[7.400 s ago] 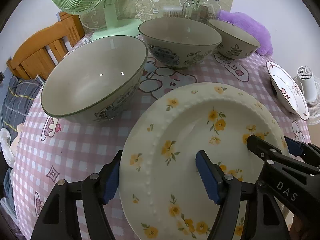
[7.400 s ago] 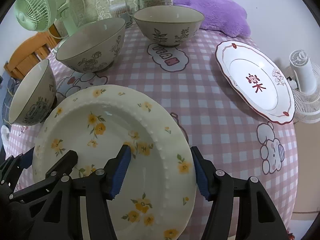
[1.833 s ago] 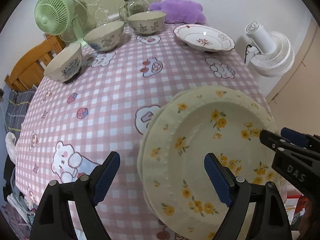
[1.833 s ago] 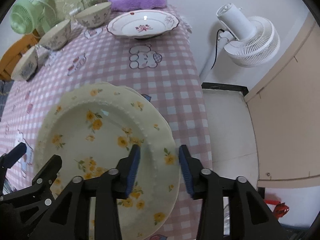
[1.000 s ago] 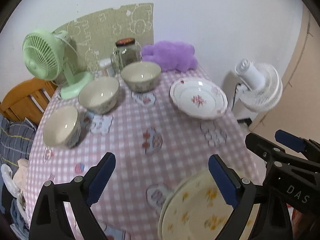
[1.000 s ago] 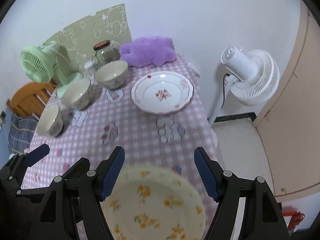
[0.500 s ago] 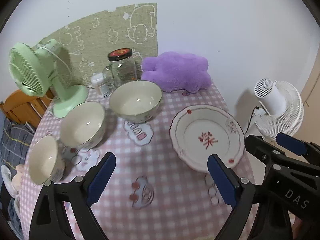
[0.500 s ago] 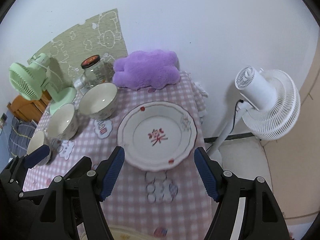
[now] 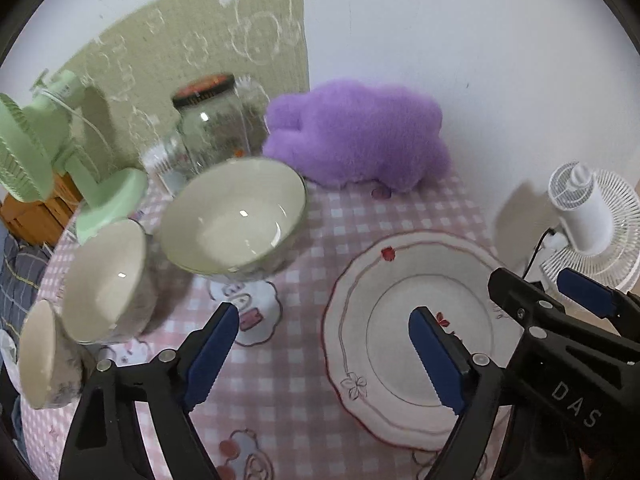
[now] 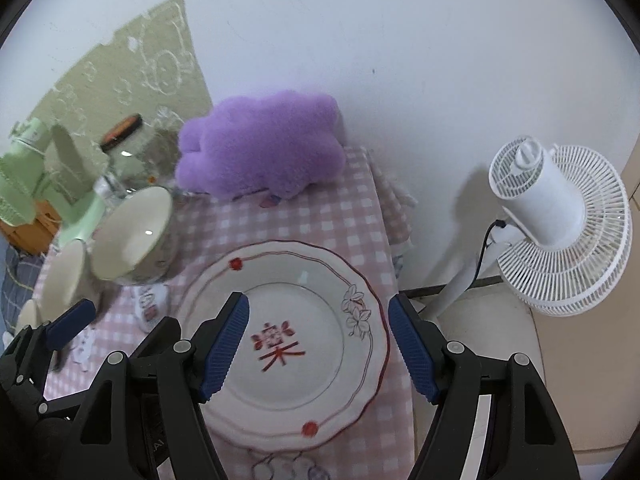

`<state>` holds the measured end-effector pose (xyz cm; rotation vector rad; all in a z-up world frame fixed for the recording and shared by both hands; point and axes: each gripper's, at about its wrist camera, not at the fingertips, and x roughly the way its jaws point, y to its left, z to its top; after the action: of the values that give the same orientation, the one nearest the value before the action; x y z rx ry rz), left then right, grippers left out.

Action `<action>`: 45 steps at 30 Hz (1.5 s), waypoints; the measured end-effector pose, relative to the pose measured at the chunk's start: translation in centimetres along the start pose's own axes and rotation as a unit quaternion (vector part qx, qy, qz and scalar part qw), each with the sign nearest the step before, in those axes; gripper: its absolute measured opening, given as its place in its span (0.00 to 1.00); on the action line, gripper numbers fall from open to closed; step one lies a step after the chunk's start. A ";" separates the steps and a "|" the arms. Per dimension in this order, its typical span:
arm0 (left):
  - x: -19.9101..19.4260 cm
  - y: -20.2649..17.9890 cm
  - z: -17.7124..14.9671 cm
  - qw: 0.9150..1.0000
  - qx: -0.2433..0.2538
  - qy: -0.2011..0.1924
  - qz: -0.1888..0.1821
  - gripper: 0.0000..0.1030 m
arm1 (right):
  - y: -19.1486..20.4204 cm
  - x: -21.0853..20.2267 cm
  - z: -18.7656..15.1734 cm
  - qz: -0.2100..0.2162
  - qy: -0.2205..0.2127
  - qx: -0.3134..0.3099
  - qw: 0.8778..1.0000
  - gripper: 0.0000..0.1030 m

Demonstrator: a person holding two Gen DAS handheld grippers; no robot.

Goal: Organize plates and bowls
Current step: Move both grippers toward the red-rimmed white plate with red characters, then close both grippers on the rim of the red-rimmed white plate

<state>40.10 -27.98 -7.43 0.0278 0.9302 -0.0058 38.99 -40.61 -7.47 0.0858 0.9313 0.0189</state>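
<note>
White plate (image 10: 288, 344) with red trim lies flat on the pink tabletop (image 10: 340, 216), right under my right tongs (image 10: 318, 350), which are apart. My left tongs (image 9: 324, 354) are closing, nothing between them, over its left edge.

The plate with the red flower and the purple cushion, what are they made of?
The plate looks like glazed ceramic: smooth, shiny white, with a light glint and painted red lines. The purple cushion looks like soft plush fabric: fuzzy all over, no shine. Its filling is hidden.
</note>
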 end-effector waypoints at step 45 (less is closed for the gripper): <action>0.4 6.9 -7.3 0.995 -0.040 0.088 -0.003 0.58 | 5.4 2.1 -6.6 0.071 0.101 -0.035 0.992 0.67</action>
<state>34.60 -20.87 -11.95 -0.0496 1.1055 0.0296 35.02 -34.70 -12.62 0.0868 1.1234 0.1954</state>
